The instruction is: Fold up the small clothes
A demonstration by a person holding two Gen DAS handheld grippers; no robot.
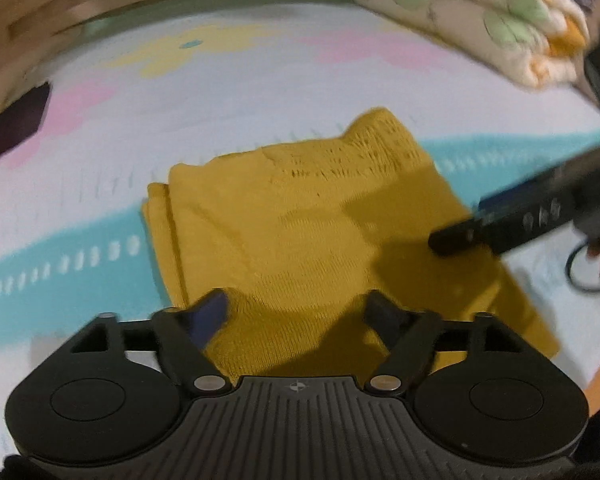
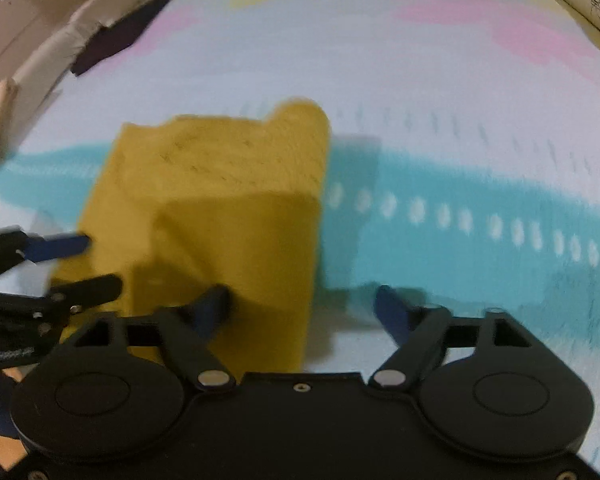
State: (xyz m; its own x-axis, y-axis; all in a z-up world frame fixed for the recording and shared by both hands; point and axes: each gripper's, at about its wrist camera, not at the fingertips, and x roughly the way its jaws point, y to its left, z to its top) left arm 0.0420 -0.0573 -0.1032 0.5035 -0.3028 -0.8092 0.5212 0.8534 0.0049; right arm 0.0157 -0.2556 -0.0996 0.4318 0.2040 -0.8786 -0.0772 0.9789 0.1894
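The folded yellow knit garment (image 1: 300,232) lay on the pastel mat (image 1: 180,120); the left claw (image 1: 296,312) hung spread over its near edge, the right claw (image 2: 304,304) spread astride its right edge; a careless close could drag layers, undoing the fold.

knit garment (image 1: 300,232): mustard yellow, ribbed | mat (image 1: 228,92) under it: white, teal band with white dots, pink and yellow patches | bedding (image 1: 492,20) beyond garment: cream, green leaf print | cloth (image 2: 116,36) at mat edge: dark purple
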